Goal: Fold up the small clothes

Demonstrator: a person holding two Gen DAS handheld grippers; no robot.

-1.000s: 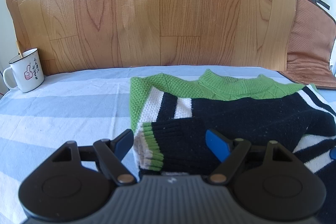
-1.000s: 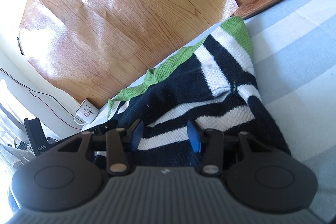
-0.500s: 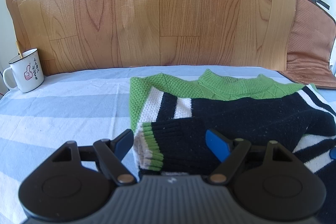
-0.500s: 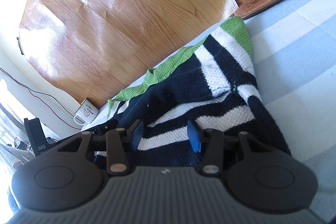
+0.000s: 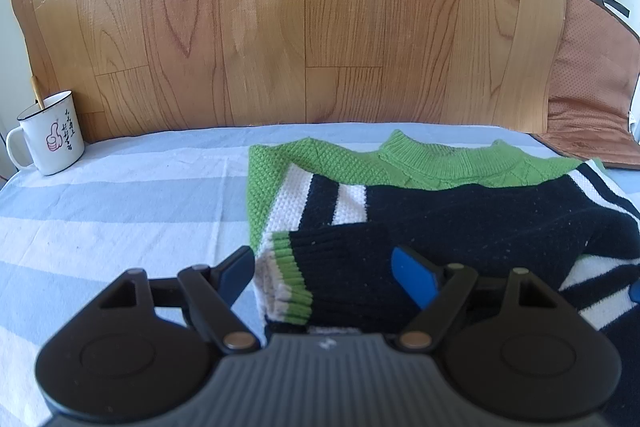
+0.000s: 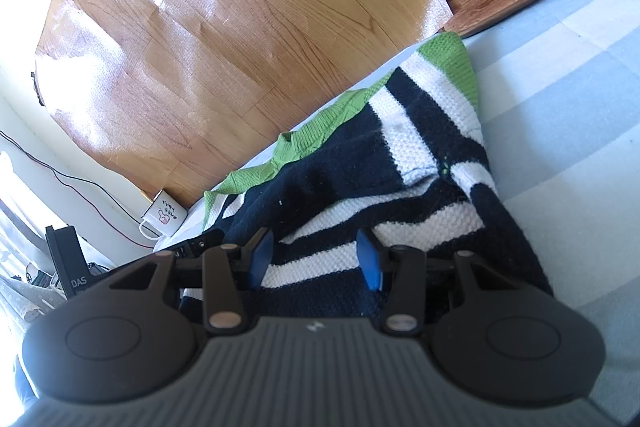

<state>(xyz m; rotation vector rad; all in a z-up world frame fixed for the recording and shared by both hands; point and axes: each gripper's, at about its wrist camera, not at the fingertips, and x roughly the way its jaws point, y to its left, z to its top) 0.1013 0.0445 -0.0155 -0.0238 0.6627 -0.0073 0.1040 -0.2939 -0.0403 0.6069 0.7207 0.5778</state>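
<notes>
L gripper (image 5: 324, 273) jaws wide apart | R gripper (image 6: 316, 259) jaws part-open

One knitted sweater (image 5: 460, 211), one enamel mug (image 5: 50, 133), two hand-held grippers (image 5: 326, 273), one brown cushion (image 5: 588, 103)

Two matching handheld grippers (image 5: 324, 277) (image 6: 316, 257) — matte black plastic, each with a ribbed grey-black housing and a small pale logo at its front edge. Round disc-shaped side lobes, triangular cut-outs, angled black link bars on brass-coloured rivets — flat blue pads (image 5: 412, 277) (image 6: 370, 261) at the tips.
</notes>
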